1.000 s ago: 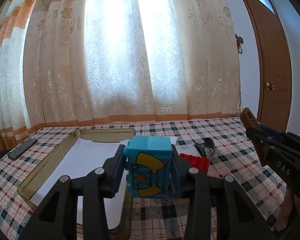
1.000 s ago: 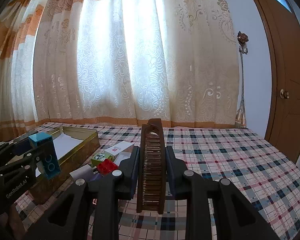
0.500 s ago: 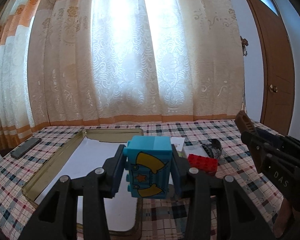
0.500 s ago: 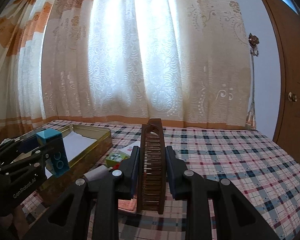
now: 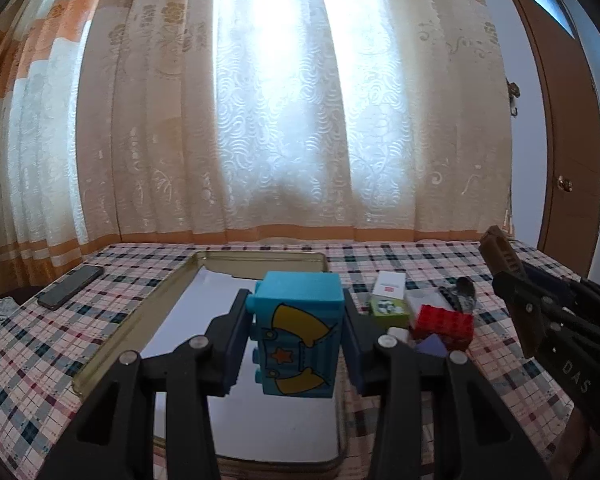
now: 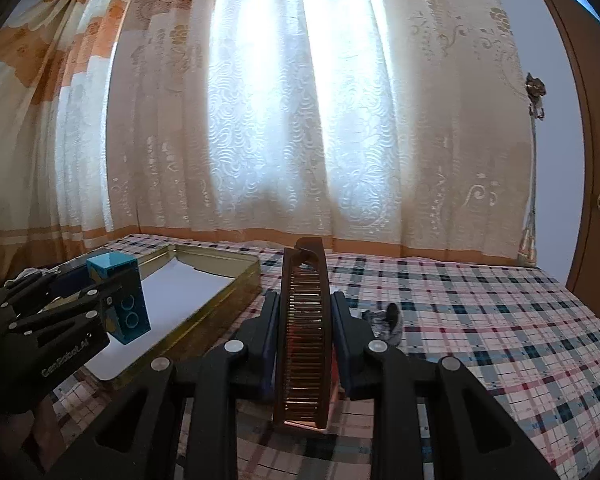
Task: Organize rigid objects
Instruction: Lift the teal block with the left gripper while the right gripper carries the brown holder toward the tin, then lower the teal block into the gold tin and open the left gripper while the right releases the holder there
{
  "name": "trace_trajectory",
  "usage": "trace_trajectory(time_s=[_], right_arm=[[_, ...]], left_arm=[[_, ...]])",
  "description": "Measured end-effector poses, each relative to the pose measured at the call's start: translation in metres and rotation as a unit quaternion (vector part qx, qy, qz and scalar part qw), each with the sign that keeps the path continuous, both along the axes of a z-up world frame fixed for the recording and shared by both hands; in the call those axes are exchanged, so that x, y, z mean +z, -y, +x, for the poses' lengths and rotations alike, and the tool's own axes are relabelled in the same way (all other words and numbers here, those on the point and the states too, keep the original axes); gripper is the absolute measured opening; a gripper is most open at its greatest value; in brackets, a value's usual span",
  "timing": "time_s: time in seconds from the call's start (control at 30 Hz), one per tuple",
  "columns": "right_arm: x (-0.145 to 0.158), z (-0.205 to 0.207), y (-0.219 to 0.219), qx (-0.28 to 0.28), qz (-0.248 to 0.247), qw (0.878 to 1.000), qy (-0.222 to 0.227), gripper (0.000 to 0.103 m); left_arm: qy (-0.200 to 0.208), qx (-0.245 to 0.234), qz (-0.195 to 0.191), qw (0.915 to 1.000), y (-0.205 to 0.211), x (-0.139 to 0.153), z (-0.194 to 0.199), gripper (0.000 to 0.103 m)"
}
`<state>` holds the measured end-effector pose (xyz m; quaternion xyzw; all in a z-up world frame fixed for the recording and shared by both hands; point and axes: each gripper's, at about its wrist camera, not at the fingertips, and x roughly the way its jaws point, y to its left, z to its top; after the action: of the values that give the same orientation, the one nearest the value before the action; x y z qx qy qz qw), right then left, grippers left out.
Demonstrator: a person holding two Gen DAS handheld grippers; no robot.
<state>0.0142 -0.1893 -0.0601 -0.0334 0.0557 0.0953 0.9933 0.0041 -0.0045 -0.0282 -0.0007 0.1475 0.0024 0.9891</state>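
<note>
- Risk: the blue block (image 5: 298, 338), printed with yellow shapes and a star, is pinched only at its sides by the left tongs (image 5: 298, 344); it could slip before reaching the tin tray (image 5: 148, 312) below it, at centre frame.
- The right tongs (image 6: 306, 340) clamp a brown comb (image 6: 305, 320) edge-on at centre frame, seemingly above the checked surface (image 6: 480, 320); it may twist.

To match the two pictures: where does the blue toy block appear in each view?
Left wrist: blue toy block at lower centre, held between the left tongs.
Right wrist: blue toy block at left edge, above the gold tin tray.
Shared landmark: gold tin tray.
</note>
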Motion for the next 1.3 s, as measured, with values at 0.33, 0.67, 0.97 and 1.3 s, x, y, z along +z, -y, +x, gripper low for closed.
trace_trajectory(time_s=[0.33, 0.67, 0.97, 1.3], right_arm=[[-0.002, -0.001, -0.027, 0.027, -0.014, 1.000, 0.000, 0.028], [-0.002, -0.001, -0.051, 0.050, -0.030, 0.998, 0.000, 0.028], [-0.003, 0.001, -0.070, 0.065, -0.046, 0.997, -0.002, 0.028], [-0.004, 0.005, -0.089, 0.083, -0.060, 0.995, -0.005, 0.028]], left_arm=[[-0.002, 0.020, -0.003, 0.9998, -0.022, -0.001, 0.001, 0.041], [-0.006, 0.045, -0.008, 0.9989, -0.046, -0.002, 0.004, 0.041], [-0.014, 0.058, -0.010, 0.9982, -0.062, -0.003, 0.004, 0.041], [-0.027, 0.065, -0.013, 0.9975, -0.074, -0.004, 0.007, 0.041]])
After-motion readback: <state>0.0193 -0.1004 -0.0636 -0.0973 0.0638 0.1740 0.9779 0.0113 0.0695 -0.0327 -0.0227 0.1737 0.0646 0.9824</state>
